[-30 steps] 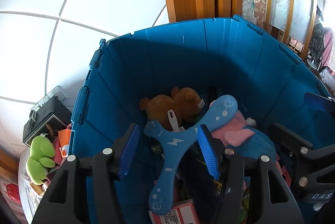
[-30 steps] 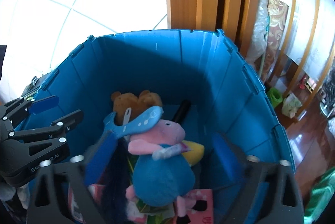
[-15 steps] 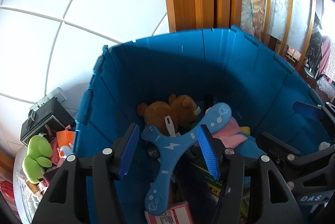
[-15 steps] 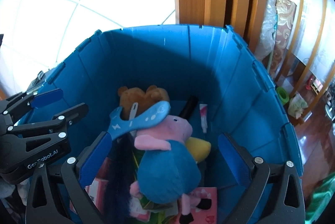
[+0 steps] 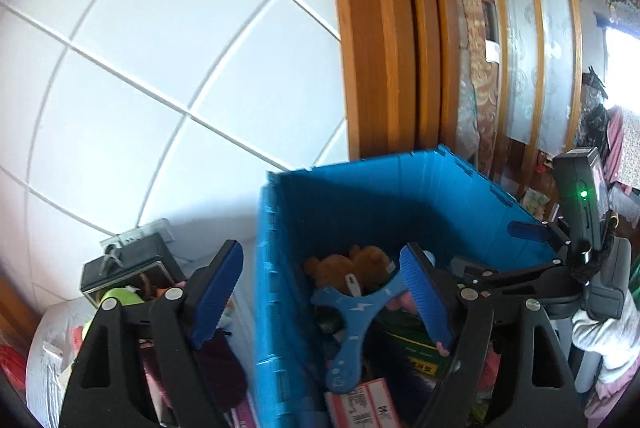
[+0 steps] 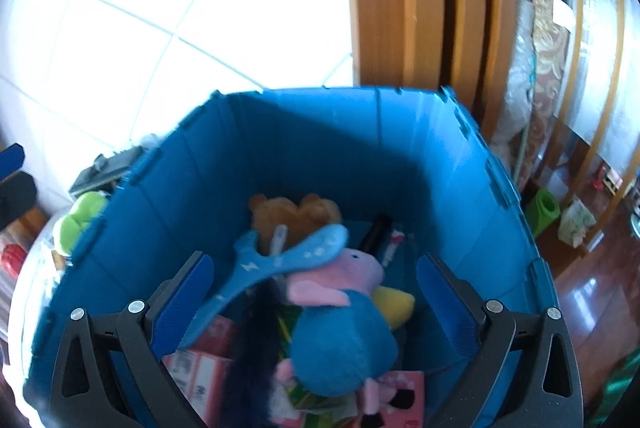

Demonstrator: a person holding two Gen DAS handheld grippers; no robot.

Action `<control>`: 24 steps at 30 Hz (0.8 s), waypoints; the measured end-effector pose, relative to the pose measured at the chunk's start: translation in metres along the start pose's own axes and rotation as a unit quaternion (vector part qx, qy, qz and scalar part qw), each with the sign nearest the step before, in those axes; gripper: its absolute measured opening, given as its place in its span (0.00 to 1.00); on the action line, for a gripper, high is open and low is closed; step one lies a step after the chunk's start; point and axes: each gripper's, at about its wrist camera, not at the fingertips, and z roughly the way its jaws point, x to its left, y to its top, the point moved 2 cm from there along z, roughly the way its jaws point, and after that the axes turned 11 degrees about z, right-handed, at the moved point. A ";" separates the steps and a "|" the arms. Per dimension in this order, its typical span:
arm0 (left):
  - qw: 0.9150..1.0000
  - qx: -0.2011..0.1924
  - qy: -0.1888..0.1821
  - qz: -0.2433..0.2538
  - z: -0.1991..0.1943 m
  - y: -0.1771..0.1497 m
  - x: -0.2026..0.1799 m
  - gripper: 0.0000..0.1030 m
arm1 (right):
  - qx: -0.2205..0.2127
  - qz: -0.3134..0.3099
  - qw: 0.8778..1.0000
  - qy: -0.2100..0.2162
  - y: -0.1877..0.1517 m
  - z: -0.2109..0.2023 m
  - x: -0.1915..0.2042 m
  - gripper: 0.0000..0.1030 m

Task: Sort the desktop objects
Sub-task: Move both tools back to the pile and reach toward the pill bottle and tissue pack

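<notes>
The left gripper (image 5: 320, 292), jaws opening and empty, hovers over the blue bin (image 5: 276, 308) at lower centre, where the boomerang (image 5: 352, 320) lies; the right gripper (image 6: 316, 304) is spread empty.

L black two-finger gripper w/ blue pads (image 5: 322, 298): jaws opening, nothing between pads. R black two-finger gripper w/ blue pads (image 6: 316, 302): jaws wide, empty, seen at L cam's 3 o'clock, pitched down.

White lightning-bolt sign on blue three-armed boomerang (image 5: 352, 312), smiley face at its lower tip, printing on red-and-white box label (image 5: 362, 402) unreadable
</notes>
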 end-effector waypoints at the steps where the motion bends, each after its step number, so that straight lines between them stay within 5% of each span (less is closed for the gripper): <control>1: 1.000 -0.005 0.009 -0.005 -0.010 -0.004 0.011 0.79 | -0.006 -0.005 1.000 0.004 0.001 -0.006 0.008 1.00; 14: 0.984 -0.002 0.156 -0.087 -0.112 -0.127 0.165 0.87 | -0.067 -0.062 0.986 0.137 -0.041 -0.093 0.169 1.00; 24: 0.959 0.086 0.210 -0.167 -0.146 -0.274 0.284 0.87 | -0.034 -0.098 0.976 0.190 -0.123 -0.078 0.298 1.00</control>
